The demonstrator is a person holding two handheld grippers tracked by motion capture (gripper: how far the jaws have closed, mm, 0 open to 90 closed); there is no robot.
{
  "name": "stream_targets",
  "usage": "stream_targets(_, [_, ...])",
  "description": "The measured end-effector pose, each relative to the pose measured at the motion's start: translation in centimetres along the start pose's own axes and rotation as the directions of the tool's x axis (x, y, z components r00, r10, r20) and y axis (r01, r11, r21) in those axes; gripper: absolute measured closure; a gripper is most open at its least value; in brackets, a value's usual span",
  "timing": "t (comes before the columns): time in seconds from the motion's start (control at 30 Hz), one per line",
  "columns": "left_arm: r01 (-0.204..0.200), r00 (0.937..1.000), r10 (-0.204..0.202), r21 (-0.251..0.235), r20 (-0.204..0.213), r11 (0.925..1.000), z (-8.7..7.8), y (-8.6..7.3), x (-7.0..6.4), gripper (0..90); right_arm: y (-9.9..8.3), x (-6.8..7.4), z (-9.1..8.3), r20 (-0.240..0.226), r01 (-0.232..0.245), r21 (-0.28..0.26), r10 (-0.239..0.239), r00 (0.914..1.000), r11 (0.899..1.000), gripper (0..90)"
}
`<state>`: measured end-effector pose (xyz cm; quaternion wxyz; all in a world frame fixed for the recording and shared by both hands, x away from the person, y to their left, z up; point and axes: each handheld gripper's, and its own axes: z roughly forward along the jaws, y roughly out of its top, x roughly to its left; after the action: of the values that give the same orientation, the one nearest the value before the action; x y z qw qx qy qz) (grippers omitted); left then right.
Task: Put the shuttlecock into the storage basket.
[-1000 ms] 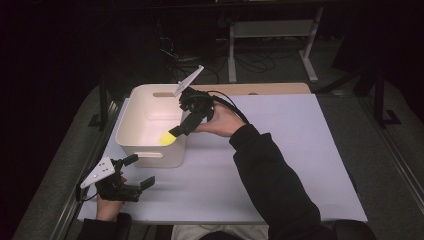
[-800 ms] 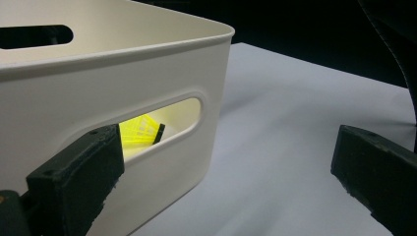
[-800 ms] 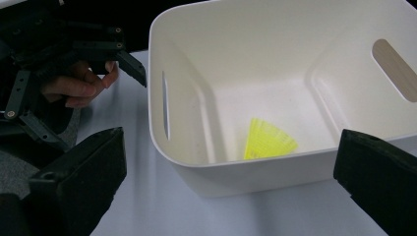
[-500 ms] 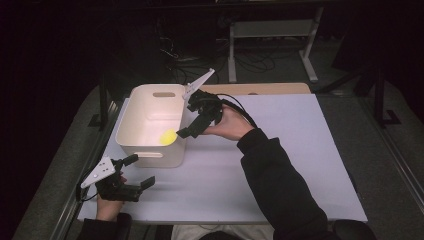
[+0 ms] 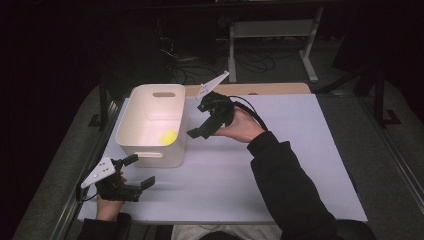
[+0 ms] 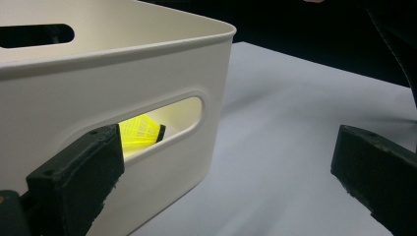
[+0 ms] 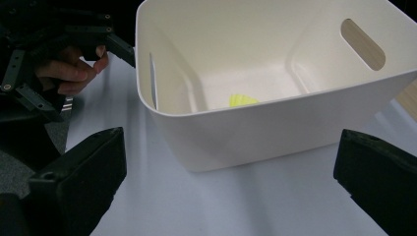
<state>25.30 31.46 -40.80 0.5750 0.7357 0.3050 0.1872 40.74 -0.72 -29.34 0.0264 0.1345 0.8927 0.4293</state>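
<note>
- Right now the yellow thing (image 5: 168, 135) lies on the floor of the white bin (image 5: 131, 131), near the front wall.
- Through the handle hole in the left gripper view, the yellow thing (image 6: 140, 134) shows inside the bin (image 6: 98, 69).
- The right gripper (image 5: 200, 131) hangs just beside the bin's right wall, above the white mat (image 5: 280, 165). Its jaws are spread wide and hold nothing.
- The left gripper (image 5: 137, 172) sits on the mat near the bin's front corner. Its jaws are spread too, with nothing between them.
</note>
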Motion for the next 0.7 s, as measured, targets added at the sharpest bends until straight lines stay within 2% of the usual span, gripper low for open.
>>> stream_targets(0.7, [-0.002, 1.0000, 0.002, 0.000, 0.000, 1.0000, 0.0, 0.0, 0.0, 0.0, -2.6, -0.7, -1.9, 0.021, -0.037, -0.027, 0.038, 0.9991, 0.999, 0.0])
